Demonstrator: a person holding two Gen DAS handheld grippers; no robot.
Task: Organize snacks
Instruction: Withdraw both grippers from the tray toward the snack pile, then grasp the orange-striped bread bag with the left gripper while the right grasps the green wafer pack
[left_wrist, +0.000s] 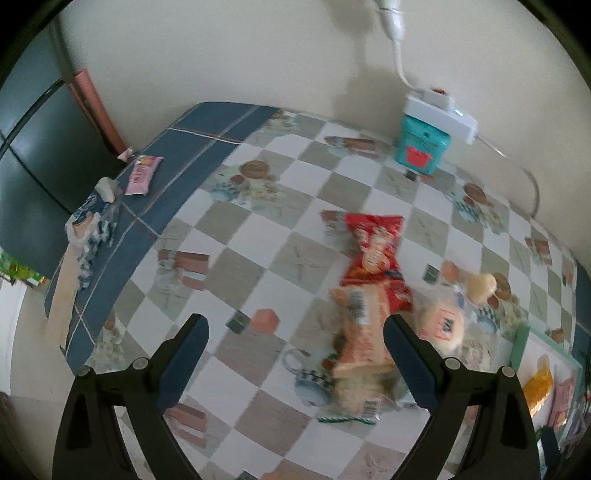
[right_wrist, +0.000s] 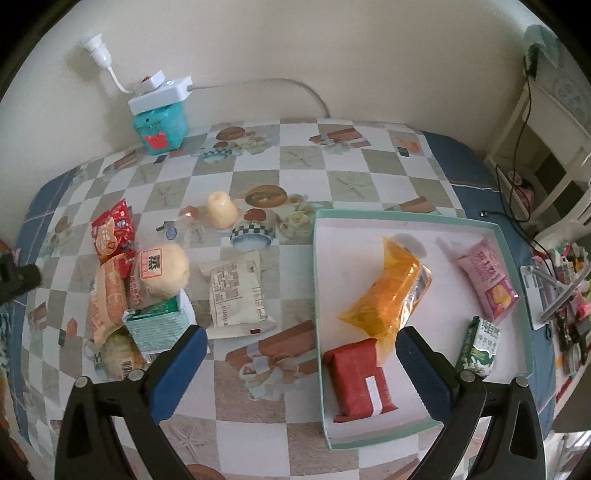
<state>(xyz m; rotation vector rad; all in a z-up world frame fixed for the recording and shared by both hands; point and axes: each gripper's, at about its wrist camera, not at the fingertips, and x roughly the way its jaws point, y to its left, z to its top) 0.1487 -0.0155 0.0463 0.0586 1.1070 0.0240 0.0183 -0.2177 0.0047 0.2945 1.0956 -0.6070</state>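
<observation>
A pile of snacks lies on the checked tablecloth: a red packet (left_wrist: 375, 254) (right_wrist: 110, 230), an orange packet (left_wrist: 364, 339) (right_wrist: 107, 299), a round bun (right_wrist: 164, 271) (left_wrist: 443, 325), a green-white carton (right_wrist: 159, 326) and a white sachet (right_wrist: 236, 291). A shallow teal-rimmed tray (right_wrist: 513, 288) on the right holds a yellow bag (right_wrist: 391, 291), a red pack (right_wrist: 358, 373), a pink packet (right_wrist: 487, 284) and a green carton (right_wrist: 478, 345). My left gripper (left_wrist: 295, 325) is open just left of the orange packet. My right gripper (right_wrist: 301, 343) is open above the table beside the tray's left rim.
A teal box (right_wrist: 160, 127) with a white power strip (right_wrist: 162, 94) on top stands by the back wall. A pink wrapper (left_wrist: 142, 173) lies near the far left table edge. A cream candle-like lump (right_wrist: 221, 210) sits mid-table. Shelves and clutter (right_wrist: 561, 280) are at the right.
</observation>
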